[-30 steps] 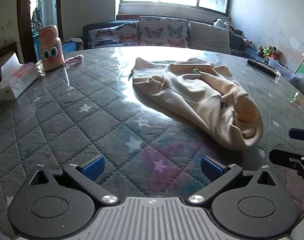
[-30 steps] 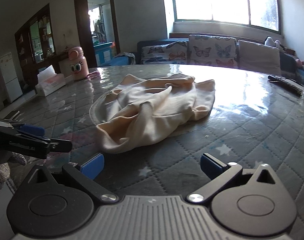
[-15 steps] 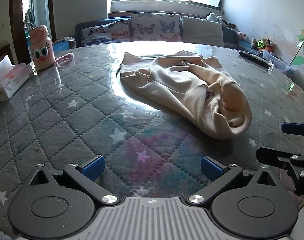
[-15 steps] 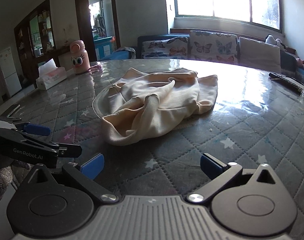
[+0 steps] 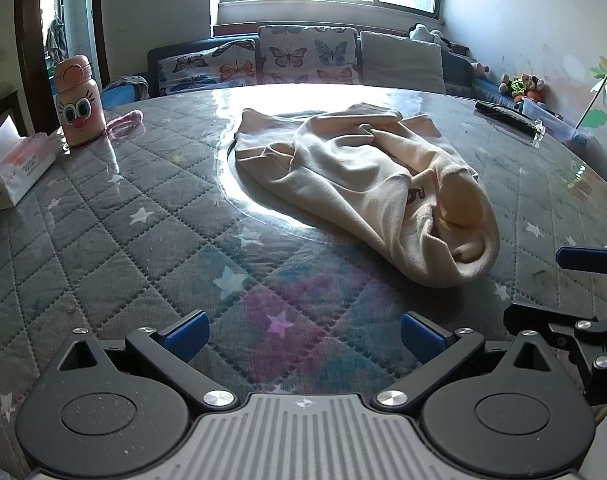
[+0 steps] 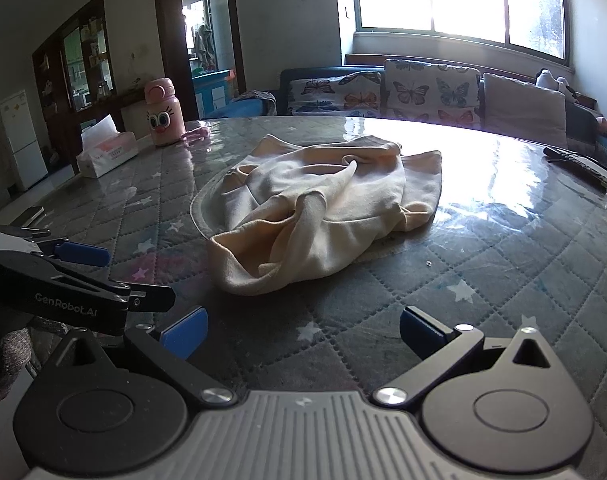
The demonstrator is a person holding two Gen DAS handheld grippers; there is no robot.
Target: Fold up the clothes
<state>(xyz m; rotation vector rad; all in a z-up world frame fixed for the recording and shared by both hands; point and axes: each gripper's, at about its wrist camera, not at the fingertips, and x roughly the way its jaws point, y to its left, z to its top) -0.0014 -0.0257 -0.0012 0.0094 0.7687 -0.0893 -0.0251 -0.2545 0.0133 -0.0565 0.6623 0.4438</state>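
Cream garment (image 5: 363,184) lying crumpled in a heap near the middle of the counter (image 5: 103,248), unfolded, with one bunched end turned toward the near edge. Part of a dark printed mark visible among the folds; not legible. Same garment (image 6: 323,216) seen in the right wrist view, twisted fold running across its top.

Left gripper (image 5: 301,336) held low at the near edge of the counter, blue-padded fingers spread wide, nothing between them. Well apart from the garment. Also visible at the left edge of the right wrist view (image 6: 115,276), likewise spread.

Right gripper (image 6: 301,334) held low at the near edge, fingers spread wide, nothing held. Garment ahead, not touched. Seen too at the right edge of the left wrist view (image 5: 543,288), near the bunched end of the garment.

Pink bottle (image 5: 78,106) with cartoon eyes standing upright at the far left of the counter. Tissue box (image 5: 13,172) just beside it, nearer the edge. Dark remote control (image 5: 507,118) at the far right. Sofa with butterfly cushions (image 5: 303,56) behind the counter, under the window.
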